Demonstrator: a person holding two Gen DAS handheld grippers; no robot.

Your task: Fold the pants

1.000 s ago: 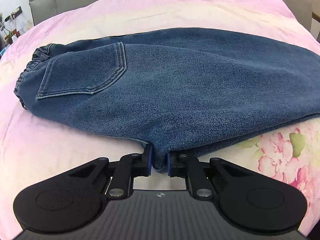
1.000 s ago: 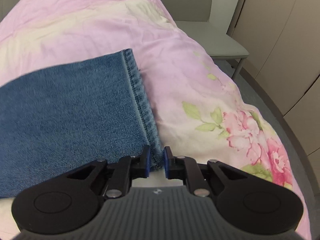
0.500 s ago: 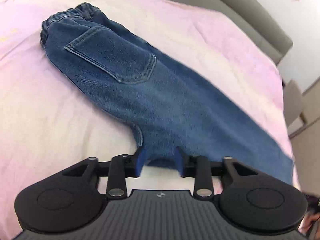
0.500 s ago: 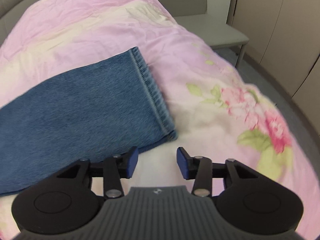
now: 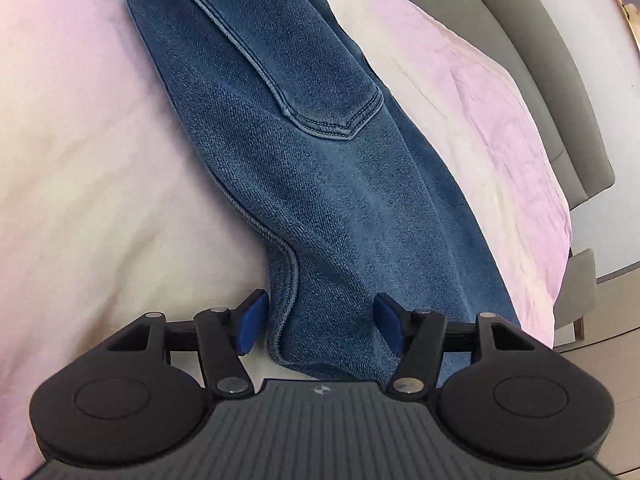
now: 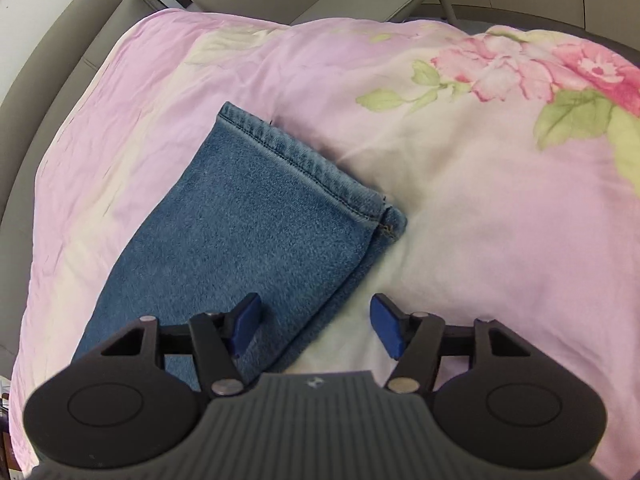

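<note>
On pants (image 5: 320,200), formerly clamped fingers (image 5: 251,324) apart

Left gripper (image 5: 320,326): matte black body, ribbed dark-grey panel at 6 o'clock bearing small silver emblem. Two rounded black lobes at 8 and 4 o'clock, each with shallow circular recess. Black linkage arms pinned by silver screws. Fingers (image 5: 251,323) tipped with blue pads.

Right gripper (image 6: 316,326): same build: black lobes, ribbed grey panel, silver emblem, silver screws, blue-padded fingers (image 6: 385,330).
</note>
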